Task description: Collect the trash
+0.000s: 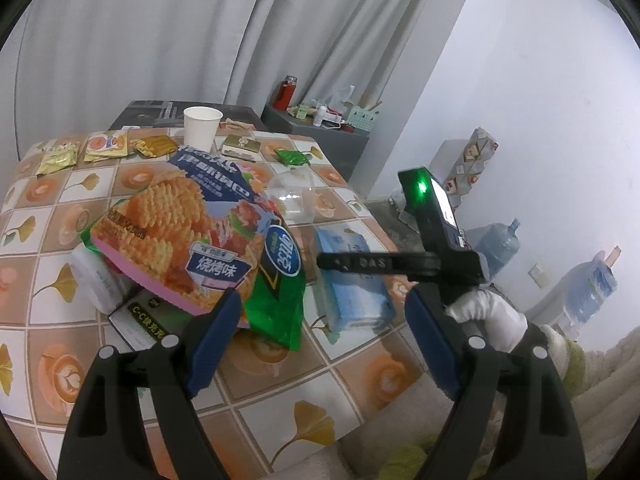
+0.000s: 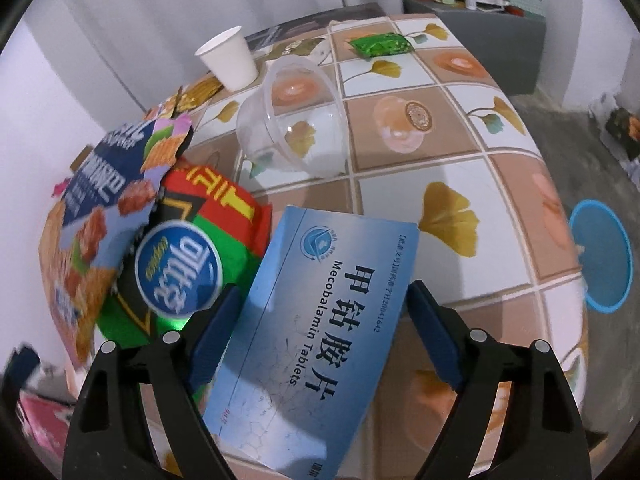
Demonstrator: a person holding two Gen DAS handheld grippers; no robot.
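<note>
On the tiled tablecloth lies a pile of trash: a snack bag with waffle fries [image 1: 180, 232] on top of a green chip bag [image 1: 276, 280], with a white box and a black-and-yellow box under them. My left gripper [image 1: 320, 344] is open, its left finger beside the bags' near edge. My right gripper [image 2: 324, 340] stands around a blue Mecobalamin tablet box [image 2: 320, 320], fingers at its two sides; the box also shows in the left wrist view [image 1: 352, 276]. The right gripper's body [image 1: 440, 240] appears in the left wrist view.
A clear plastic cup [image 2: 292, 116] lies on its side, a white paper cup [image 2: 228, 58] stands behind it, and a green wrapper [image 2: 380, 45] lies further back. Several yellow sachets [image 1: 104, 146] lie at the table's far edge. A blue basin [image 2: 600, 256] sits on the floor, right.
</note>
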